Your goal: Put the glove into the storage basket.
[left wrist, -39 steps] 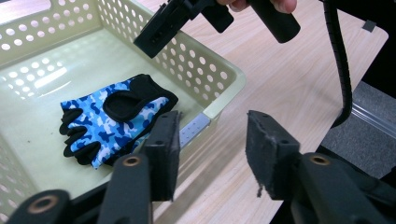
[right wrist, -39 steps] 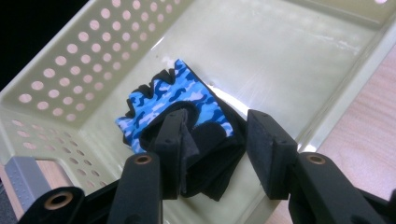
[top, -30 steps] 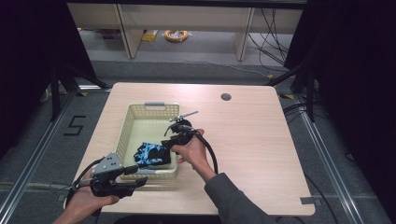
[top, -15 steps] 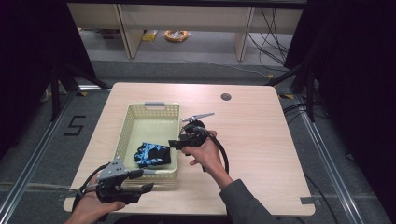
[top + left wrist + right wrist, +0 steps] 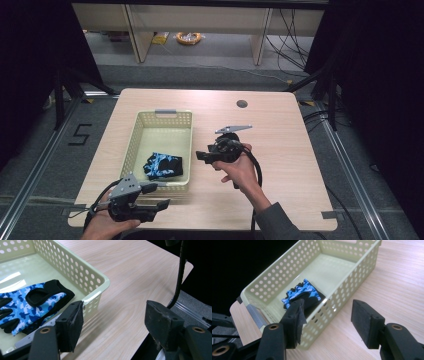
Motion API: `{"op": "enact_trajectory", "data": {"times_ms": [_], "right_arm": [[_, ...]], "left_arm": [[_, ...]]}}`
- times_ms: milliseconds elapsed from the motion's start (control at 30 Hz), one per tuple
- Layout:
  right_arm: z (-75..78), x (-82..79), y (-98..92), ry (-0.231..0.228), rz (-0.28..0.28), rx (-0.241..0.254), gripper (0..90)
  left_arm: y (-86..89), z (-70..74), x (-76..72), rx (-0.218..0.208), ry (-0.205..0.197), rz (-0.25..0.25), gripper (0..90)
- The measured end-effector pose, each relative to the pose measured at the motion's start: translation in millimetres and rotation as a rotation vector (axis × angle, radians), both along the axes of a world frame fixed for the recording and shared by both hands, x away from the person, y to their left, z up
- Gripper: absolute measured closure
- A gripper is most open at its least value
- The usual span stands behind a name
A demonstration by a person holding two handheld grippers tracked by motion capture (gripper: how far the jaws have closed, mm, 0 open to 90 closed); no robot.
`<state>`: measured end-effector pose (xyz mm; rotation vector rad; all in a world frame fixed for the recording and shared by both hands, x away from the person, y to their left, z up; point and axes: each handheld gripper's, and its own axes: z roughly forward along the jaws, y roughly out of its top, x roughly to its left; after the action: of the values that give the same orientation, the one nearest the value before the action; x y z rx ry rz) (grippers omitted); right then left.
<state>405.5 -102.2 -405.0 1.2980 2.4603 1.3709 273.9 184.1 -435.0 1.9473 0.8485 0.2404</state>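
Glove (image 5: 163, 165) in basket (image 5: 162, 118), open tabletop (image 5: 280, 130) right

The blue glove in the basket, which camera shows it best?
The left gripper view: the glove is close and sharp, with its blue camouflage pattern and black cuff plain. In the right gripper view it is smaller, partly behind a jaw. In the high view it is a small dark-blue bundle in the basket.

Legible marking: single digit "5" (image 5: 80, 135), dark tape, on grey floor (image 5: 40, 165) left of surface (image 5: 280, 150), seen in high view. No other text, label, brand or sign readable on any item in gripper views.
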Motion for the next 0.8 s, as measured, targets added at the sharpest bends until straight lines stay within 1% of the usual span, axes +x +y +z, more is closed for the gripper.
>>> {"op": "enact_trajectory", "data": {"times_ms": [33, 67, 100, 133, 167, 200, 233, 267, 300, 333, 367, 400, 433, 467, 533, 567, 600, 633, 667, 700, 733, 767, 800], "right_arm": [[-0.4, -0.8, -3.2, -0.010, 0.003, 0.002, 44.4], [-0.4, -0.8, -3.2, -0.010, 0.003, 0.002, 44.4], [0.6, -5.4, -9.7, -0.005, -0.013, 0.004, 44.1], [-0.1, -4.6, -12.7, -0.034, 0.008, 0.001, 43.9], [0.6, -7.9, -15.7, -0.025, -0.008, 0.011, 43.8], [1.0, -9.5, -17.5, -0.023, -0.015, 0.012, 43.5], [1.4, -11.5, -19.9, -0.024, -0.016, 0.014, 43.2], [1.7, -12.8, -22.9, -0.031, -0.015, 0.013, 43.0], [1.7, -14.0, -25.5, -0.041, -0.012, 0.019, 42.8], [2.5, -17.3, -26.6, -0.022, -0.027, 0.036, 42.5], [1.8, -17.6, -30.5, -0.038, -0.019, 0.039, 42.2], [1.8, -19.3, -31.9, -0.039, -0.025, 0.043, 42.0], [1.4, -20.8, -34.6, -0.045, -0.025, 0.043, 41.7], [0.4, -21.6, -37.5, -0.049, -0.017, 0.043, 41.5], [-0.5, -23.3, -39.8, -0.053, -0.022, 0.051, 41.3], [-0.7, -25.2, -42.4, -0.043, -0.031, 0.057, 41.1], [-1.3, -27.1, -46.1, -0.048, -0.031, 0.064, 41.1], [-1.7, -31.2, -50.9, -0.048, -0.045, 0.066, 41.0], [-2.3, -32.0, -53.0, -0.059, -0.043, 0.061, 41.0], [-3.2, -33.6, -55.3, -0.062, -0.043, 0.064, 40.9], [-2.9, -37.1, -56.7, -0.046, -0.058, 0.068, 40.9], [-4.4, -37.9, -59.3, -0.056, -0.056, 0.066, 40.8], [-6.3, -37.7, -62.9, -0.090, -0.047, 0.049, 40.6]], "left_arm": [[-0.6, -0.7, -0.6, 0.006, -0.001, 0.000, 30.6], [-0.6, -0.7, -0.6, 0.006, -0.001, 0.000, 30.4], [-2.0, -3.4, -0.7, -0.005, -0.002, -0.009, 30.1], [-2.0, -3.4, -0.7, -0.005, -0.002, -0.009, 30.0], [-2.9, -4.5, -1.6, 0.003, 0.004, -0.011, 29.8], [-4.2, -6.3, -2.2, -0.010, 0.007, -0.008, 29.5], [-4.8, -7.1, -2.1, -0.004, 0.001, -0.015, 29.2], [-5.2, -8.2, -2.2, -0.004, -0.005, -0.020, 29.1], [-5.4, -8.1, -2.8, 0.001, 0.001, -0.021, 29.1], [-6.2, -9.0, -3.4, -0.005, 0.004, -0.019, 29.1], [-6.7, -9.3, -4.4, -0.003, 0.006, -0.011, 29.1], [-6.4, -9.4, -4.1, 0.001, -0.004, -0.025, 29.2], [-8.0, -10.6, -4.7, -0.022, -0.005, -0.019, 29.3], [-7.4, -10.8, -4.9, -0.016, -0.008, -0.023, 29.3], [-7.3, -11.0, -5.0, -0.016, -0.011, -0.026, 29.2], [-7.4, -11.3, -5.7, -0.017, -0.014, -0.019, 29.2], [-7.1, -11.3, -6.2, -0.015, -0.013, -0.022, 29.3], [-7.2, -12.1, -6.7, -0.016, -0.014, -0.023, 29.2], [-7.6, -13.1, -7.1, -0.022, -0.018, -0.023, 29.2], [-7.6, -13.4, -7.4, -0.021, -0.012, -0.029, 29.2], [-8.9, -14.5, -8.7, -0.029, -0.013, -0.011, 29.2], [-7.8, -14.8, -8.1, -0.015, -0.006, -0.029, 29.2], [-7.8, -15.7, -7.8, -0.013, -0.006, -0.035, 29.1]]}}
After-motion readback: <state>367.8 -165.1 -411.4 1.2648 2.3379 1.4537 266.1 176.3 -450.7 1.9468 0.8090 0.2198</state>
